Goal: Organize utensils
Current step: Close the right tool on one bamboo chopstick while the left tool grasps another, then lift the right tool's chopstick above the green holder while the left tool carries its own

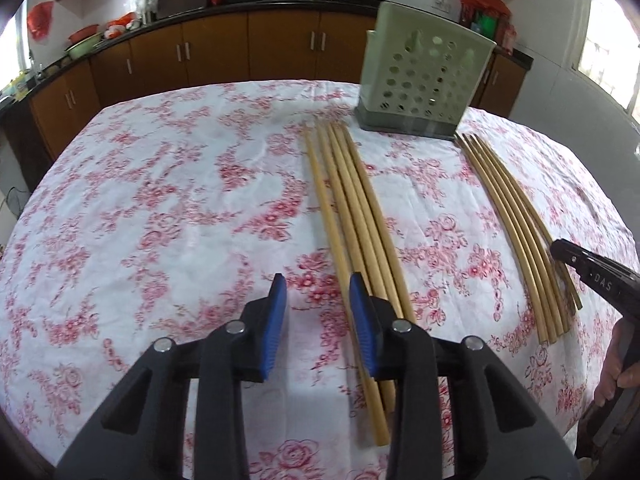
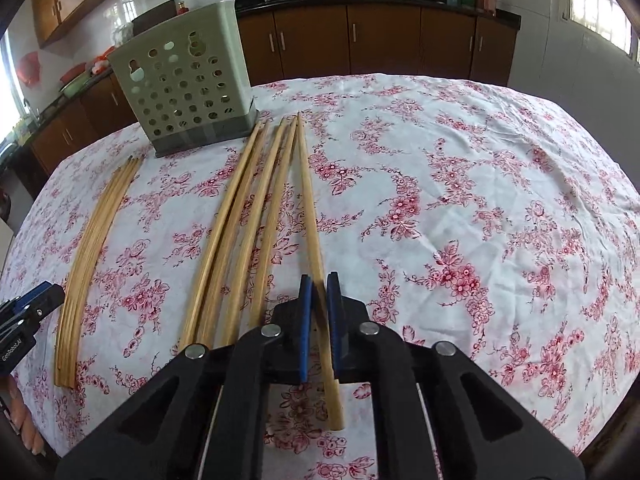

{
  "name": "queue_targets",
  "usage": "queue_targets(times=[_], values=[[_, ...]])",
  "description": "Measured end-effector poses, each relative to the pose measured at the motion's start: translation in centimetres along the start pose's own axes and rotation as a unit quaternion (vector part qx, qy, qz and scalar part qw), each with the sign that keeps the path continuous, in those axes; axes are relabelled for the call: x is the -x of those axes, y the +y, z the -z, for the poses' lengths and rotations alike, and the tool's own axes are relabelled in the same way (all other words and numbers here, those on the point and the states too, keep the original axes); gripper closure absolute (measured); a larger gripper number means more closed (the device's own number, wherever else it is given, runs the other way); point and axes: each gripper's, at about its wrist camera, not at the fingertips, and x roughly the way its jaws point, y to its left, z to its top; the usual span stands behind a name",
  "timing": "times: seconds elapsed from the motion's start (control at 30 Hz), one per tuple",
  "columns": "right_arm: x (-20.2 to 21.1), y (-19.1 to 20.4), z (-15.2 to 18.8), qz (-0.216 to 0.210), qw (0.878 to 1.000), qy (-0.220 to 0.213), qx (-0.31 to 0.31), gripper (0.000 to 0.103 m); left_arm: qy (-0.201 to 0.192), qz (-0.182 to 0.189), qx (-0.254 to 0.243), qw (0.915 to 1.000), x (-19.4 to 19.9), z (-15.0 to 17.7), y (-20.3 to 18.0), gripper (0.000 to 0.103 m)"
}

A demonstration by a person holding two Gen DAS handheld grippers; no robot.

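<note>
1. Between your right gripper's (image 2: 319, 284) closed jaws sits the rightmost chopstick (image 2: 310, 216), its long axis running straight away.
2. Your left gripper (image 1: 318, 286) gapes, gripping nothing.
3. Farther off, left, stands the perforated utensil holder (image 2: 188, 88).

Left claw (image 1: 318, 292) hangs partly open over the leftmost chopstick (image 1: 334, 236) on the floral tablecloth (image 1: 160, 208).

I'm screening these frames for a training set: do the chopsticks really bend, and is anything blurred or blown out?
Left wrist view: fisheye bows the chopsticks; window at right blown out; corners vignetted. Right wrist view: same bowing of the outer chopsticks; the chopstick smears between the right gripper pads; window upper right overexposed.
</note>
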Motion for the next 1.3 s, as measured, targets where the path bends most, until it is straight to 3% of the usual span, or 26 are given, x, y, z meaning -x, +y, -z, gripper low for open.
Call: queue_targets(times=[0.1, 0.33, 0.47, 0.63, 1.1, 1.3], values=[[0.0, 0.4, 0.0, 0.010, 1.000, -0.003, 0.012, 0.094, 0.007, -0.004, -0.010, 0.9999, -0.3, 0.0, -0.4, 0.073], [-0.3, 0.4, -0.3, 0.007, 1.000, -0.005, 0.022, 0.094, 0.011, -0.042, -0.024, 0.9987, -1.1, -0.8, 0.1, 0.093], [-1.1, -0.8, -1.5, 0.016, 1.000, -0.006, 0.004, 0.095, 0.011, -0.068, -0.005, 0.9976, -2.0, -2.2, 2.4, 0.094], [-1.9, -3.0, -2.7, 0.030, 0.999, -0.011, -0.027, 0.095, 0.009, -0.067, 0.028, 0.9973, -2.6, -3.5, 5.4, 0.091], [-0.3, -3.3, -1.2, 0.020, 0.999, -0.011, -0.024, 0.095, 0.006, -0.062, 0.003, 0.9981, -1.3, -2.2, 5.1, 0.095], [4.3, -3.7, -4.3, 0.013, 0.995, -0.090, -0.031, 0.095, -0.065, -0.055, 0.016, 0.9962, 3.2, -4.9, 5.8, 0.095]])
